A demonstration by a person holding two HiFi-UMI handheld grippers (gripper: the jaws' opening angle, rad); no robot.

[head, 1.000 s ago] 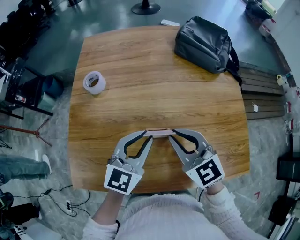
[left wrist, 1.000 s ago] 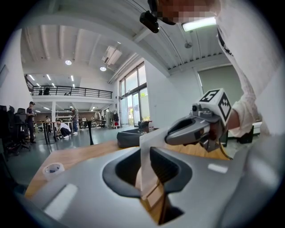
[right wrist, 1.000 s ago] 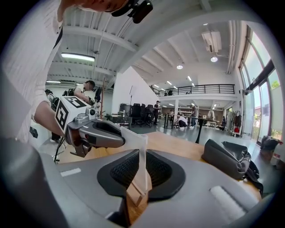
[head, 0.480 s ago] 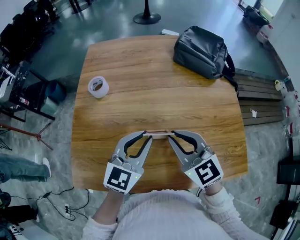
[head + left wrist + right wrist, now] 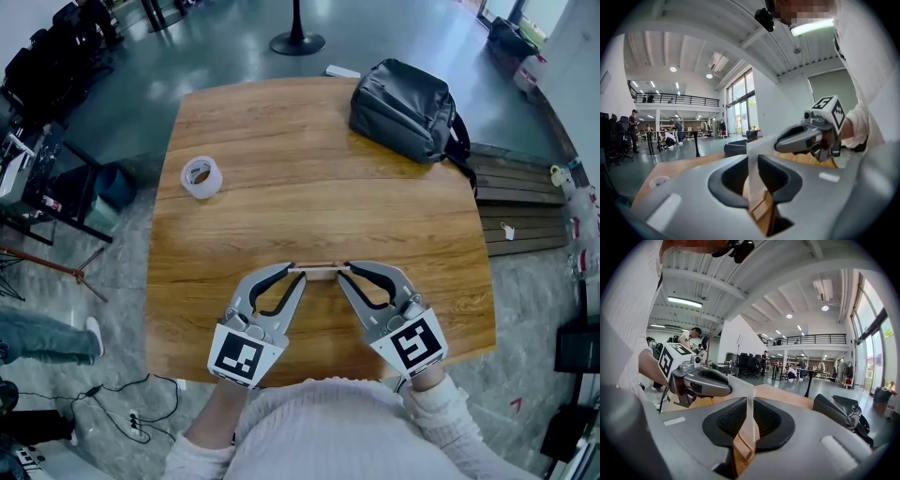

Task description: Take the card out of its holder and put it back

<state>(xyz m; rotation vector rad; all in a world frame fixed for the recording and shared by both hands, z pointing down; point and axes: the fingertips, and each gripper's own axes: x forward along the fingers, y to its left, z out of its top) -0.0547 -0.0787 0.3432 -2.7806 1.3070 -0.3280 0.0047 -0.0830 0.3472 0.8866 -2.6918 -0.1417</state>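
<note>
Both hand-held grippers sit at the near edge of the surface, about mid-width, with their tips pointing in toward each other.

Left hand-held gripper: jaws narrow, clamped on the left end of the card. The wooden holder sits lower in the same gap.

Right hand-held gripper: same picture, jaws narrow and closed on the card's right end, with wood below it between the jaws.

The card is white and stands upright on its long edge, spanning tip to tip between the two grippers. Its lower edge looks seated in the holder. From the head view it's just a thin tan-and-white strip, so I can't tell if the holder touches the surface or is held just off it.

Elsewhere, a tape roll lies flat near the left edge, well apart from the grippers. A dark bag sits at the far right corner, with its strap hanging over the right edge.
</note>
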